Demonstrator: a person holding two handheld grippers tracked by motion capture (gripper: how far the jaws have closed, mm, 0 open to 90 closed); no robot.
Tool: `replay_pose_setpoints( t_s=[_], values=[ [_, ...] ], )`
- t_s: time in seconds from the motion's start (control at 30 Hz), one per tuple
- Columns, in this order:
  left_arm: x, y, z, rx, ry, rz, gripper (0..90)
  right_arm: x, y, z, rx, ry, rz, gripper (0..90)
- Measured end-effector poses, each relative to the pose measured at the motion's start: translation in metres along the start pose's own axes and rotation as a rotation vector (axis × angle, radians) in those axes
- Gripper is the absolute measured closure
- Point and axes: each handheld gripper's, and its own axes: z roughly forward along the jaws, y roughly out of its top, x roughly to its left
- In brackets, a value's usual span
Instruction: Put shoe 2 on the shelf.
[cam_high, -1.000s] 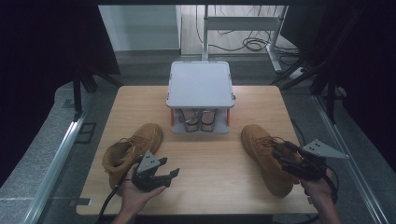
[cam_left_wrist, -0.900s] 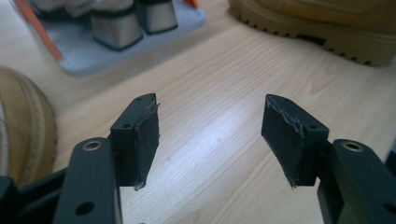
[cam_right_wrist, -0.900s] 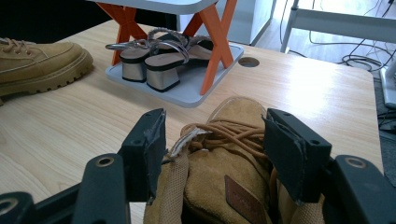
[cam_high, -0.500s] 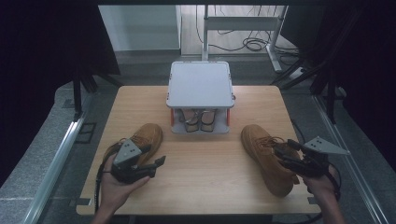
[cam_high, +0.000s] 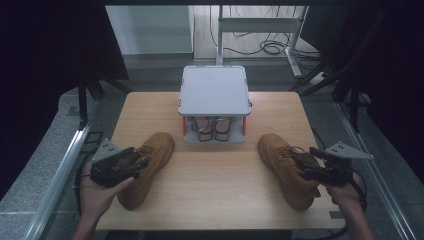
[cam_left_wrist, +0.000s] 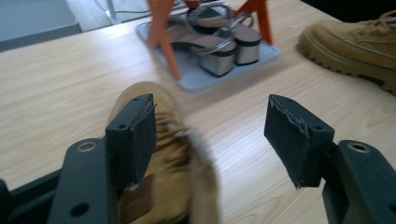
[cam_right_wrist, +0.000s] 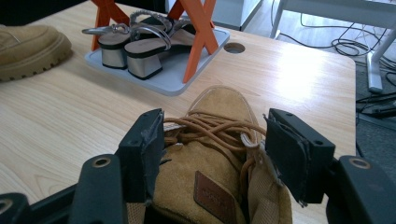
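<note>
High view: a grey two-tier plastic shoe rack (cam_high: 215, 92) stands at the far middle of the light wooden table (cam_high: 225, 195), with a pair of silver block-heel sandals (cam_high: 212, 129) on its lower shelf. Near and to the left of the rack lies the left tan suede lace-up boot (cam_high: 145, 167), toe toward the rack; the left gripper (cam_high: 137, 162) hovers over its heel end. Near and to the right of the rack lies the right tan suede lace-up boot (cam_high: 285, 167), with the right gripper (cam_high: 300, 162) over its collar.

Left gripper view: the left gripper (cam_left_wrist: 212, 135) has just been opening; its jaws stand released, one pad beside the blurred left boot (cam_left_wrist: 173, 158), the other over bare table. The rack and sandals (cam_left_wrist: 219, 44) lie ahead.

Right gripper view: the right gripper (cam_right_wrist: 215, 149) is spread wide, straddling the laced collar of the right boot (cam_right_wrist: 215, 154), just beside it on both sides; I cannot tell whether the pads press. The rack stands ahead to the left.
</note>
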Motion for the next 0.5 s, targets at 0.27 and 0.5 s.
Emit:
replay_pose_setpoints(
  t_s=[0.27, 0.5],
  values=[
    [0.026, -0.013, -0.011, 0.018, 0.042, -0.039, 34.5, 0.001, 0.006, -0.002, 0.024, -0.034, -0.020, 36.8],
    [0.042, -0.023, -0.007, 0.060, 0.100, -0.075, 37.2, -0.008, 0.000, -0.004, 0.045, -0.076, 0.005, 36.2]
  ],
)
